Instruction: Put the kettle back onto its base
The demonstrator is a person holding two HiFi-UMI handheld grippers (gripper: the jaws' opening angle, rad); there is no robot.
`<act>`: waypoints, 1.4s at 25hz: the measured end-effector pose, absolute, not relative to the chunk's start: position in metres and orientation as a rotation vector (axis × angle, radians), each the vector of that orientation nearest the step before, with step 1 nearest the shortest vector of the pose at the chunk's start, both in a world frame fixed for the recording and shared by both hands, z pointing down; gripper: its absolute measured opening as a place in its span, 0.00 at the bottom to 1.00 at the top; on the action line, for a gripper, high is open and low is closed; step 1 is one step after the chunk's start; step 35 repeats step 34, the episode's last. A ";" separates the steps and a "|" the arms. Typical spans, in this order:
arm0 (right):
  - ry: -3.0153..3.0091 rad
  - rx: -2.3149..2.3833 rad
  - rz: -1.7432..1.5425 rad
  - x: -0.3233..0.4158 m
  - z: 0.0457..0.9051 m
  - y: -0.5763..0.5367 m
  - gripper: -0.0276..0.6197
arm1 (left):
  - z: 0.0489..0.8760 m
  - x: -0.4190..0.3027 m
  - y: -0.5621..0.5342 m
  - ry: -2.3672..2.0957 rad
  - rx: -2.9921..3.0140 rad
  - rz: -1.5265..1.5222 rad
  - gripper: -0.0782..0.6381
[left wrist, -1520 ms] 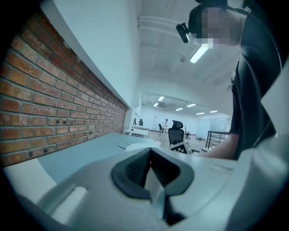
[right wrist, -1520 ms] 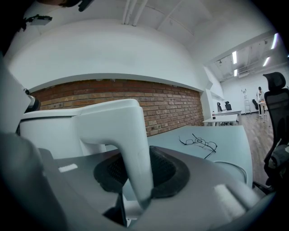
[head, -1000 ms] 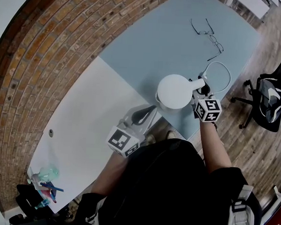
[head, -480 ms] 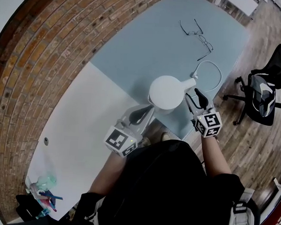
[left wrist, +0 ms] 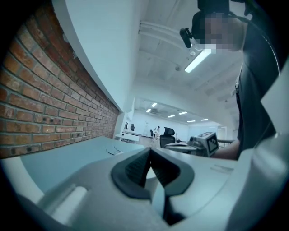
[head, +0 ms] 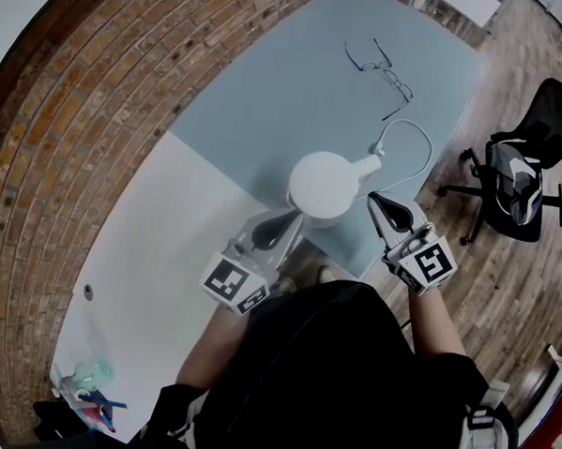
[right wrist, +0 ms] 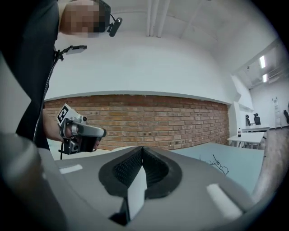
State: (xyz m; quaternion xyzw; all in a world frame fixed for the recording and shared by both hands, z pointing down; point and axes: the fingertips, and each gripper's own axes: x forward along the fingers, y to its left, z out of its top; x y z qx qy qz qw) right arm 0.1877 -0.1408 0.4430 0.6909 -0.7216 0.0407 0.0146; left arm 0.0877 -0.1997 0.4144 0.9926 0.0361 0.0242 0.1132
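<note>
Two grippers: neither holds anything, and both are clear of the kettle [head: 323,183].
Kettle: stands upright near the front edge of the pale blue worktop [head: 269,96], between the two grippers.
Base: not visible on its own. The kettle's round white body covers whatever is under it, seen from above.
Cord: a white cord [head: 422,142] loops out from beside the kettle's foot, which suggests the base is underneath.
Right gripper [head: 385,207]: just beside the kettle and not touching it. Its jaws have just closed, with nothing between them.
Left gripper [head: 286,223]: near the kettle's front side, jaws pressed together and empty.
Done: the placing looks finished, since the kettle stands alone with no grip on it.
Left: probably nothing. Whether the kettle is fully seated on its base cannot be checked from these views.
Elsewhere: a pair of glasses [head: 379,64] lies well apart, farther back on the worktop.
</note>
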 end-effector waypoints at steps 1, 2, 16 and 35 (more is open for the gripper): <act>-2.263 2.136 0.118 0.181 0.438 -0.141 0.05 | 0.414 0.087 -0.199 0.109 2.913 0.070 0.11; -2.280 2.120 0.110 0.175 0.435 -0.142 0.05 | 0.414 0.087 -0.199 0.110 2.914 0.070 0.11; -2.394 2.010 0.096 0.145 0.431 -0.159 0.05 | 0.413 0.077 -0.208 0.071 2.916 0.063 0.11; -2.430 1.959 0.073 0.141 0.429 -0.161 0.05 | 0.411 0.080 -0.210 0.055 2.923 0.047 0.11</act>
